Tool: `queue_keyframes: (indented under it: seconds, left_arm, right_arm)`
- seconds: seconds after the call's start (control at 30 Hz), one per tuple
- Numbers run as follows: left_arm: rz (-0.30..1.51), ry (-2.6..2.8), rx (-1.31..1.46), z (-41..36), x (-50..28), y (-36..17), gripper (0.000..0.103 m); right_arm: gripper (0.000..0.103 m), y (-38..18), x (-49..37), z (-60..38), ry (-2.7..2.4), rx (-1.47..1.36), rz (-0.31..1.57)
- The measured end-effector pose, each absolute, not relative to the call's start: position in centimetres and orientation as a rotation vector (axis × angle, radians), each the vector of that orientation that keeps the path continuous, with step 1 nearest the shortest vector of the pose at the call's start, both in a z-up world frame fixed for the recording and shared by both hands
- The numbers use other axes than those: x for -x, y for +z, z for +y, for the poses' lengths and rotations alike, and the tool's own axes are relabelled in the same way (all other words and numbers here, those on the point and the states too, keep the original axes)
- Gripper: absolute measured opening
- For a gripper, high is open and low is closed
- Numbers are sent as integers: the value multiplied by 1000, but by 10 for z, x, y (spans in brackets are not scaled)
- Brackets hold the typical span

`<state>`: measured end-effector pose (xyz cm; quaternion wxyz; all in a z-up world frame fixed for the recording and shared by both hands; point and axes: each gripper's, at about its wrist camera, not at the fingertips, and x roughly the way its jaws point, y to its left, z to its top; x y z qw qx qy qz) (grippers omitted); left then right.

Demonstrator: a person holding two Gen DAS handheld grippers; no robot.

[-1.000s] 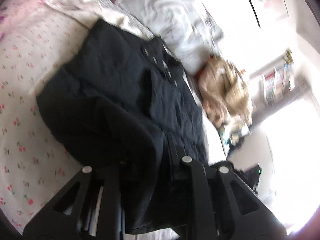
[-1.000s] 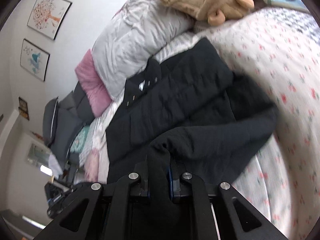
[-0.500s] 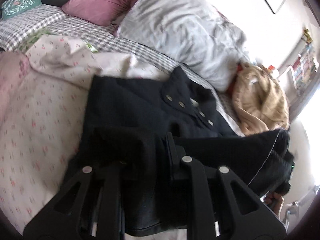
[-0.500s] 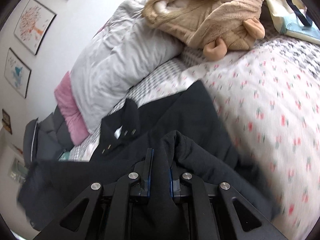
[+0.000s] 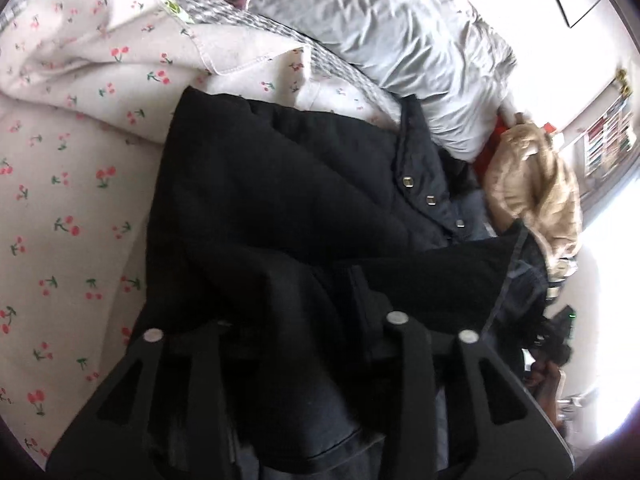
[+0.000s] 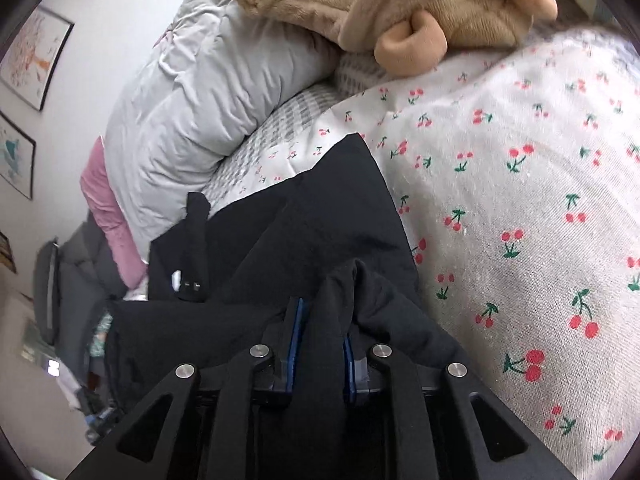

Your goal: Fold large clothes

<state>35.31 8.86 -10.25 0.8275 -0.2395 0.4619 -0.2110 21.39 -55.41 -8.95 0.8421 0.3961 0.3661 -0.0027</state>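
Note:
A large black quilted jacket (image 5: 280,200) with metal snaps lies on the cherry-print bedspread (image 5: 60,200). My left gripper (image 5: 288,320) is shut on a thick fold of the jacket's lower edge, which hides its fingertips. My right gripper (image 6: 320,332) is shut on another bunch of the black jacket (image 6: 320,232), the cloth standing up between its blue pads (image 6: 297,320). The held edge is lifted over the rest of the jacket, toward the collar.
A grey pillow (image 5: 380,40) and a pink pillow (image 6: 108,216) lie at the head of the bed. A tan plush garment (image 6: 400,0) lies beyond the jacket, also in the left wrist view (image 5: 536,184). Framed pictures (image 6: 32,56) hang on the wall.
Both grippers have carried the jacket's lower edge up and forward toward the pillows, so the jacket now lies doubled over itself. Both views are closer to the collar and pillows.

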Motion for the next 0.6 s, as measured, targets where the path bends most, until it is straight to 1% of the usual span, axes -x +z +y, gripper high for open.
queue_keyframes:
  seconds: [0.03,0.07,0.1,0.13,0.17,0.2,0.23,0.27,0.3,0.4,0.5,0.6]
  left_arm:
    - [987,-474,516,91,-351,-97,55]
    - [987,-510,528,94,-347,-90,60]
    - [978,-539,542,97,-345,-83,72]
    - [956,-575,562,103,-339,-75,82]
    - [932,-604,577,109,-333,-69,84]
    - [908,-633,588,115,-325,-62,85]
    - [899,-651,590,120,-319,-58,86]
    - [903,-654,577,125,-312,-56,88]
    - [913,-643,549,128,-306,-56,90]
    - [961,-586,424,126,-300,-67,90]
    - [1041,-536,341,114,-306,-90,90]
    - [1046,-459,273,99,-317,-105,92]
  right_arm:
    - [22,-85,-213,-555,17,-831,782]
    - [25,-78,-211,-556,46,-816,794]
    - [26,-72,-208,-557,72,-809,794]
    - [32,-66,-204,-560,101,-808,786]
    - [47,-58,-196,-563,135,-811,771]
    - [59,-53,-190,-565,148,-810,754]
    - [77,-48,-183,-568,150,-804,733]
    - [81,-43,-173,-572,145,-786,711]
    - [81,-42,-169,-573,145,-774,712]
    - [81,-52,-164,-576,119,-753,767]
    - [81,-81,-175,-572,90,-764,881]
    - [82,-83,-196,-549,74,-647,901]
